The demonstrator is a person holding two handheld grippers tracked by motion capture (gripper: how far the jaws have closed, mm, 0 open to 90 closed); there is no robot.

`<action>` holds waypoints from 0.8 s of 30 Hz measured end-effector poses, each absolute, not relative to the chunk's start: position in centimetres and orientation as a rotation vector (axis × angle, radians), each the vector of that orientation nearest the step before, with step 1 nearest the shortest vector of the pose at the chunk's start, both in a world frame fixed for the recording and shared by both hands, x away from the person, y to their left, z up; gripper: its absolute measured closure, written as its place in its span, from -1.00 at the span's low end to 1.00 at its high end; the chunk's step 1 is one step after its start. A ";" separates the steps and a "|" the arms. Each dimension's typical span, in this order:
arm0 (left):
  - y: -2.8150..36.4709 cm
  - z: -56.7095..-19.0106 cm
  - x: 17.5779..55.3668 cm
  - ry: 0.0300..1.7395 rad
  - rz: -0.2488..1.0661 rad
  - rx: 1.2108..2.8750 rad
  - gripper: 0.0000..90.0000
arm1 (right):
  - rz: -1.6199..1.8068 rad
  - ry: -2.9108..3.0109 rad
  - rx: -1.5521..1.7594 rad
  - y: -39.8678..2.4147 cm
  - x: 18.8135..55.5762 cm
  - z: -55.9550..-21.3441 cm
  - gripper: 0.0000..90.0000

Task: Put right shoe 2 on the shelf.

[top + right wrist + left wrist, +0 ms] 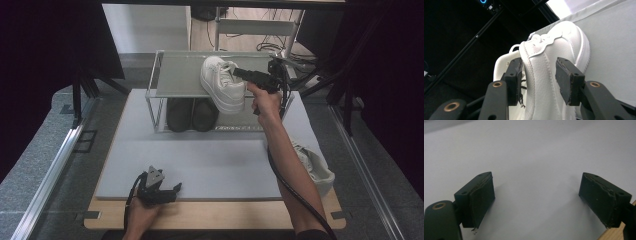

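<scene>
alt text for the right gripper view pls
A white sneaker lies on the grey top shelf of a rack, its side wall between the right gripper's two black jaws. The right-hand pad stands clear of the shoe, so the jaws are open. Dark room behind.

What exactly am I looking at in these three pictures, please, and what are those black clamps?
A person sits at a table with a hand-held two-jaw gripper in each hand. The high view looks down from above. The other two come from cameras riding on the grippers. The right gripper reaches a white sneaker on top of a small shelf rack; its jaws straddle the shoe's side wall, one inside and one outside with a gap, so it is not clamped. The left gripper rests open over the grey mat. Dark shoes sit under the rack, and a grey-white shoe lies at the mat's right edge.
</scene>
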State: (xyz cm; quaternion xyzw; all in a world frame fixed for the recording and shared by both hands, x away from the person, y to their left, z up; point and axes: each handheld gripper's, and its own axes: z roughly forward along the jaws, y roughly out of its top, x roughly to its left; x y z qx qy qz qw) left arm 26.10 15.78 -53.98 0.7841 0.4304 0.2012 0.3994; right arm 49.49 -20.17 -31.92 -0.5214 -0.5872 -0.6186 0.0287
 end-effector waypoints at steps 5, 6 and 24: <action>15.8 -54.0 26.1 1.089 0.510 1.984 -0.71 | -1.913 -1.856 -1.589 -21.2 48.7 -31.6 0.23; 15.8 -54.0 26.1 1.089 0.510 1.984 -0.71 | -1.912 -1.864 -1.580 -21.4 48.5 -31.5 0.26; 15.7 -54.0 26.1 1.092 0.512 1.983 -0.71 | -1.916 -2.030 -1.474 -24.4 43.5 -31.7 0.48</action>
